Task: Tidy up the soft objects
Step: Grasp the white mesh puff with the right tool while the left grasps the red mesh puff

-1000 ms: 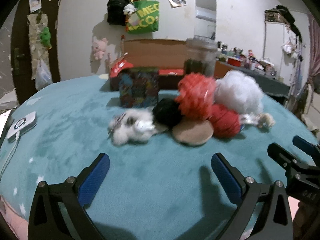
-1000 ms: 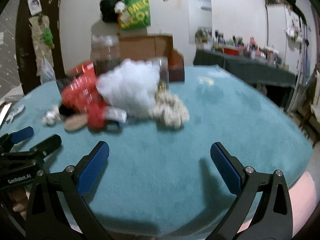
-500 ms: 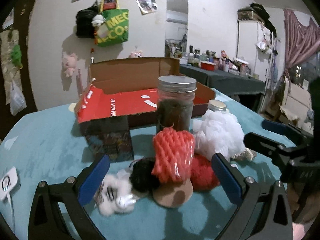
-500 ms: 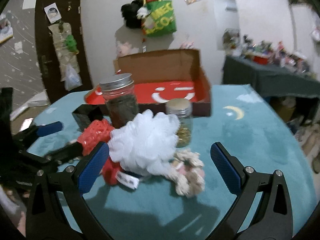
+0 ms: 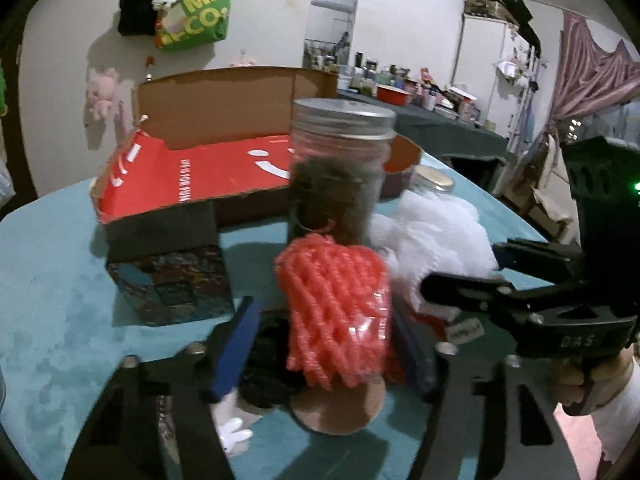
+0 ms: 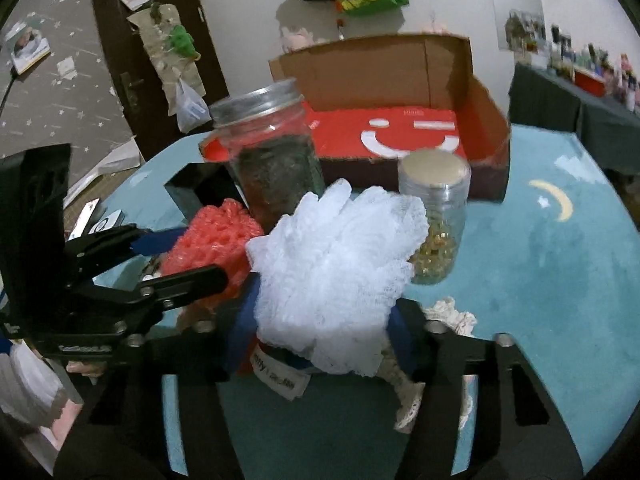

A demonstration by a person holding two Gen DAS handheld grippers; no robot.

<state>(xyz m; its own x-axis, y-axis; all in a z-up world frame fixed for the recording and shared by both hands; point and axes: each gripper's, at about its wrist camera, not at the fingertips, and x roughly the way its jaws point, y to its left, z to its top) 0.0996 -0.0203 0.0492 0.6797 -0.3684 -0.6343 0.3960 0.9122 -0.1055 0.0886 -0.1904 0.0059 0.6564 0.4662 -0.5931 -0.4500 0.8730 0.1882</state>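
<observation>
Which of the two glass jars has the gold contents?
The shorter glass jar beside the white mesh puff; the taller jar holds dark stuff.

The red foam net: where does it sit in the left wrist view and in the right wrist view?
Left wrist view: the red foam net fills the lower centre, between the left gripper fingers.
Right wrist view: it lies at mid-left, beside the white mesh puff, with the left gripper around it.
Shared landmark: the tall glass jar stands just behind the net in both.
</observation>
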